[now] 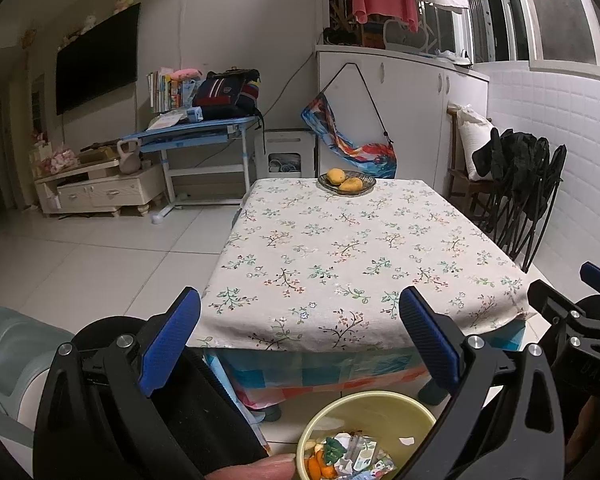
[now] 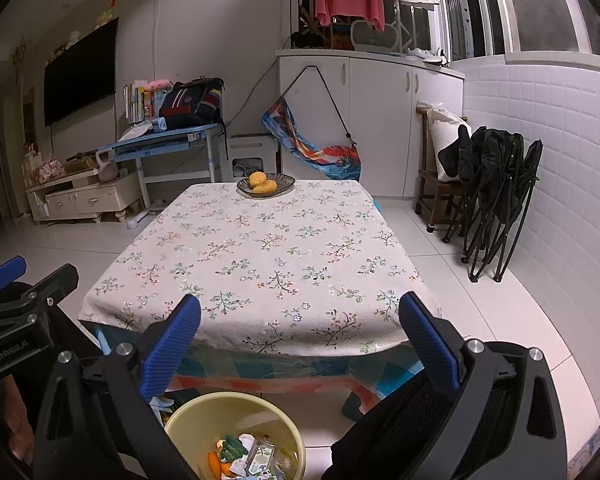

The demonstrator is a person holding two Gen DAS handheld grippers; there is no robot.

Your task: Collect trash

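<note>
Left wrist view: low table under a floral white tablecloth, dark glass dish of yellow mangoes at its far edge, white tiled floor all around, blue study desk by the wall. Down front, on the floor, pale yellow round plastic bin with crumpled wrappers and orange peel inside. Left gripper above it, blue-padded jaws spread wide, gripping nothing.

Right wrist view: same cloth-covered table, folded black chairs against the white tiled wall. Bin below centre, trash heaped in its bottom. Right gripper gaping wide, empty, touching nothing.
</note>
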